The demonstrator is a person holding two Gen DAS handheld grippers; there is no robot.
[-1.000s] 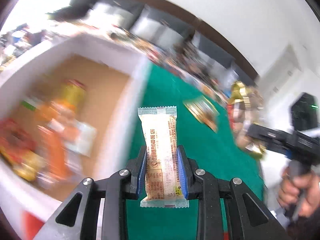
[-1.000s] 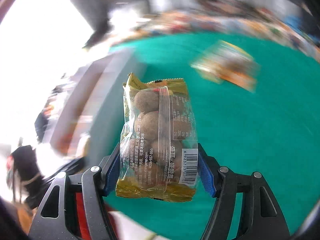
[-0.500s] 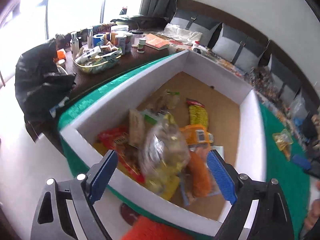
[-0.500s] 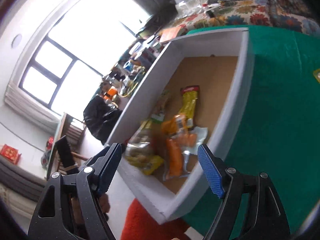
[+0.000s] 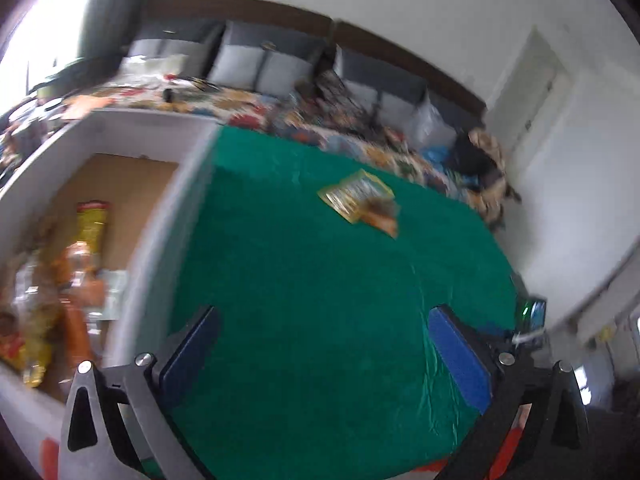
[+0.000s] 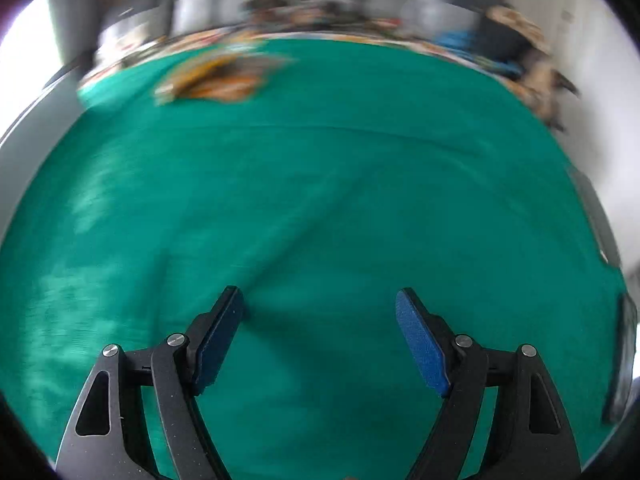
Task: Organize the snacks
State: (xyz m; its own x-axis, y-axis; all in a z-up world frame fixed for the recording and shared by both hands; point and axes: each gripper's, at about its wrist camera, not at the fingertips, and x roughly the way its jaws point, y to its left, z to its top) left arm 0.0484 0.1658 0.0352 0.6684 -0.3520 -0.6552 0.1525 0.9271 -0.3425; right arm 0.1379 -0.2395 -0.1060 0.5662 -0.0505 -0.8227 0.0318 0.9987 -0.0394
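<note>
My left gripper (image 5: 324, 316) is open and empty above the green tablecloth (image 5: 320, 272). To its left stands the white box (image 5: 160, 232) with a brown floor, holding several snack packets (image 5: 76, 256). One or two yellow-orange snack packets (image 5: 360, 202) lie on the cloth far ahead. My right gripper (image 6: 320, 300) is open and empty over the green cloth (image 6: 320, 184). The same packets (image 6: 220, 74) lie blurred at the far left of that view.
A cluttered patterned surface (image 5: 280, 116) and grey sofa cushions (image 5: 260, 68) lie behind the table. A dark bag (image 5: 480, 160) sits at the far right corner. The table's right edge (image 5: 508, 272) is near a white wall. A dark device (image 6: 624, 356) is at the right edge.
Both grippers have swung right, away from the white box, and now face the green cloth. One second ago each held a packet; both have been open and empty since half a second ago.
</note>
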